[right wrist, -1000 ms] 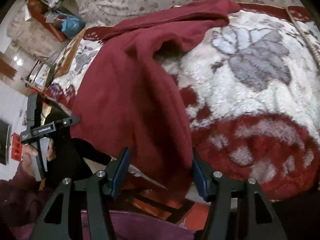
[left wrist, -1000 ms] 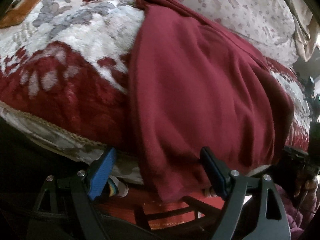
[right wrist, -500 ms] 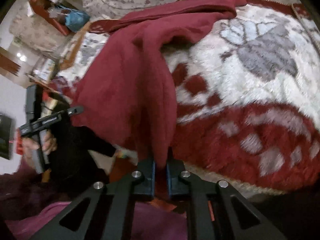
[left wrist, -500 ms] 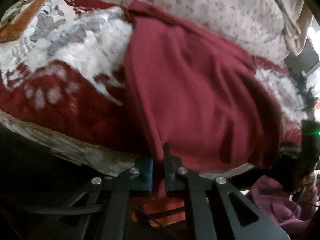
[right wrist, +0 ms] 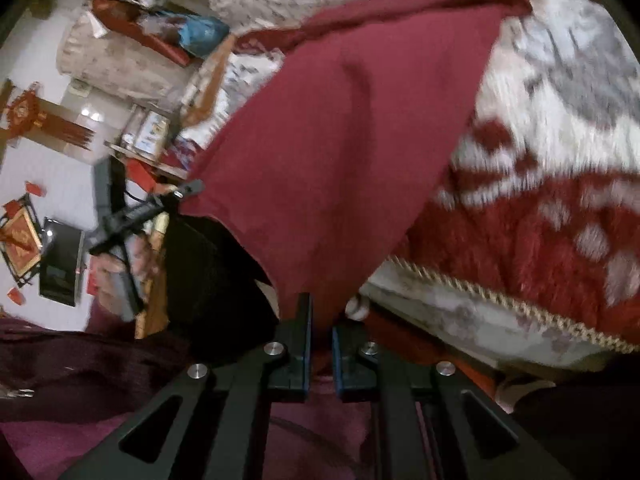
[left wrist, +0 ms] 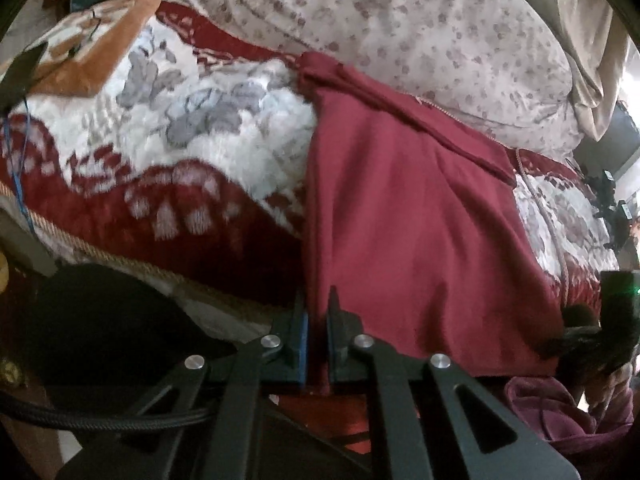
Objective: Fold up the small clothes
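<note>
the left gripper (left wrist: pixel 316 332) pinches the near hem of the maroon garment (left wrist: pixel 420 240), fingers pressed together on the cloth. the right gripper (right wrist: pixel 320 340) likewise pinches its other near corner. beyond both, the garment spreads over the patterned blanket (left wrist: pixel 180 168).

garment (left wrist: pixel 416 220): dark red knit | spread flat, lightly creased | bed's near edge, hem lifted off it

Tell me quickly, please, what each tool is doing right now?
Left tool: closed on the near edge of the red garment.
Right tool: closed on the same garment's other near corner.
</note>
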Action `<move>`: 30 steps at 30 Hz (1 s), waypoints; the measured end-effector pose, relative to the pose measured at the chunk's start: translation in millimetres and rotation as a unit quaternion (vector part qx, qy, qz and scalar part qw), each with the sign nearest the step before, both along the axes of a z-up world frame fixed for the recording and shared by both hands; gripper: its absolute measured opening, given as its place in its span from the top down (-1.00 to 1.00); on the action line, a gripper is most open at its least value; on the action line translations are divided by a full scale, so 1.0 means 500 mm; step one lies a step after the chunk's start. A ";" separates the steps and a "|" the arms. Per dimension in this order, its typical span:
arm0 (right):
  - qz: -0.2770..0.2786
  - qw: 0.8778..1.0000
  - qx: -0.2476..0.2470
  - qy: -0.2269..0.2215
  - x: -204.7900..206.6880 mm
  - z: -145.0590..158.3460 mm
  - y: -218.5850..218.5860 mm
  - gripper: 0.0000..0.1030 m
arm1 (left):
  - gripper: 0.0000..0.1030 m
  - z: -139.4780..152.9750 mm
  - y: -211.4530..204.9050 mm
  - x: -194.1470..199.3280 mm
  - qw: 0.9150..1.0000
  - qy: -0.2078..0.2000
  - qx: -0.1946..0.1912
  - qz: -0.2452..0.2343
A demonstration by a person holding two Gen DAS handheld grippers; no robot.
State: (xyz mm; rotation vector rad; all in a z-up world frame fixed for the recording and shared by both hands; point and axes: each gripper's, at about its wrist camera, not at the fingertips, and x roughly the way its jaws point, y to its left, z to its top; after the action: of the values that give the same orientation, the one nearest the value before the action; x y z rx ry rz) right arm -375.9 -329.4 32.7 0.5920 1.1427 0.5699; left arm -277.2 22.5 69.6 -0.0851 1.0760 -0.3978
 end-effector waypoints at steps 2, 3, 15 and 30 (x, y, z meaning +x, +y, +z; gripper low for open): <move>-0.010 1.000 0.009 -0.023 0.004 0.031 -0.014 0.82 | 0.88 0.009 0.001 0.009 1.000 -0.006 -0.002 -0.001; -0.015 0.999 0.011 -0.032 0.008 0.043 -0.021 0.82 | 0.88 0.015 -0.001 0.012 1.000 -0.009 -0.004 -0.001; -0.127 0.984 0.033 -0.118 0.125 0.134 -0.149 0.83 | 0.87 0.120 -0.068 0.153 0.995 -0.088 -0.035 -0.012; -0.237 0.967 0.002 -0.095 0.399 0.107 -0.301 0.82 | 0.87 0.086 -0.227 0.499 0.996 -0.086 -0.037 0.014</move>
State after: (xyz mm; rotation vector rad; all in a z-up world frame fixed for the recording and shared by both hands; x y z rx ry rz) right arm -176.4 -479.7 86.3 0.7667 0.7819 0.2099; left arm -27.5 -90.9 112.7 -0.1295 0.8895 -0.4112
